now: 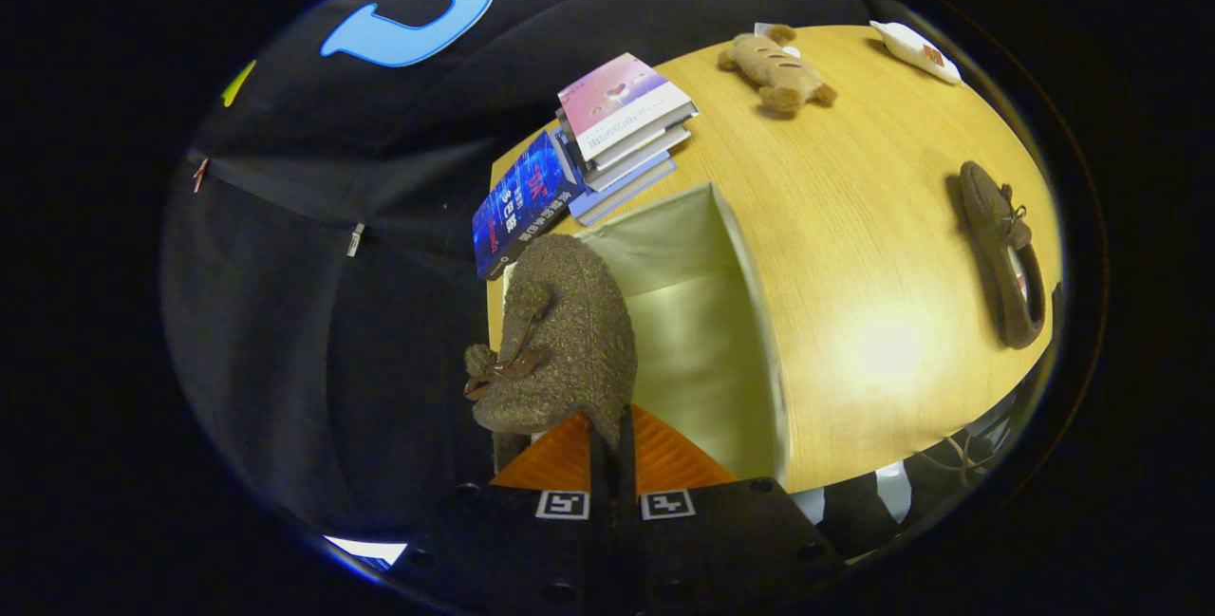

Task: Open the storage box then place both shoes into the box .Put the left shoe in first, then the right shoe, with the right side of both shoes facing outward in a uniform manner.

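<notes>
My gripper (pixel 608 428) is shut on a brown fuzzy shoe (pixel 570 331), pinching its edge between both fingers. The shoe has a small bow on one side and hangs just ahead of the fingers, over the left part of the open storage box (pixel 750 312). The box has pale inner walls and stands on the wooden table (pixel 854 217); nothing shows on its visible floor. A second brown shoe (pixel 1001 251) lies on the table well to the right of the box, its opening visible.
A stack of books (pixel 622 127) and a leaning blue book (pixel 522 203) stand just beyond the box. Farther back lie a tan plush toy (pixel 778 70) and a small white object (pixel 916 51). The table's edge runs close to the right shoe.
</notes>
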Available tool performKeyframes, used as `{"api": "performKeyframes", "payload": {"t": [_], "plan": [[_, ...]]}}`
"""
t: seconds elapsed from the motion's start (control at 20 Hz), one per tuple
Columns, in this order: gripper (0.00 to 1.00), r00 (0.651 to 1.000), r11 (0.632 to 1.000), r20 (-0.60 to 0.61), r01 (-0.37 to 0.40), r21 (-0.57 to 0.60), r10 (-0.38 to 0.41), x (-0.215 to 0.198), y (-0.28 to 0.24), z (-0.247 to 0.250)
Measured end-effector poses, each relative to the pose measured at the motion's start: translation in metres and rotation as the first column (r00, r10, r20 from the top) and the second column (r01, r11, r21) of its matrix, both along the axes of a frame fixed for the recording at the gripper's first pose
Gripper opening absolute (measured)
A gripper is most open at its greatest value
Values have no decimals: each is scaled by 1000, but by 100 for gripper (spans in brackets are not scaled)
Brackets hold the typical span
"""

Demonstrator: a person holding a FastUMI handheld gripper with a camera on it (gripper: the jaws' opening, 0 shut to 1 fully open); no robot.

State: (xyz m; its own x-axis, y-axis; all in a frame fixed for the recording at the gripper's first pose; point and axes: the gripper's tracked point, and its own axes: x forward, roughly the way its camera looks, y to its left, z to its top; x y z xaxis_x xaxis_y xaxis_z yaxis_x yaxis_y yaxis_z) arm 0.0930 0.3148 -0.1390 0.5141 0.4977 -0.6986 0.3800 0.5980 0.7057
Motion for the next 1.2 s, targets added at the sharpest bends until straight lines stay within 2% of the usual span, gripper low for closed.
{"api": "performKeyframes", "payload": {"t": [0.35, 0.5, 0.65, 0.75, 0.95, 1.2], "plan": [[6, 1000, 1000, -14, -14, 20, 14, 1, 23, -13], [10, 1000, 999, 1, -21, 40, 21, 5, 28, -12], [24, 999, 998, 20, -36, 59, 35, 7, 29, -11], [48, 998, 995, 34, -50, 91, 47, 5, 31, -3], [95, 993, 992, 79, -94, 84, 88, -1, 27, 5], [98, 977, 988, 165, -146, 44, 137, -16, 0, 27]]}}
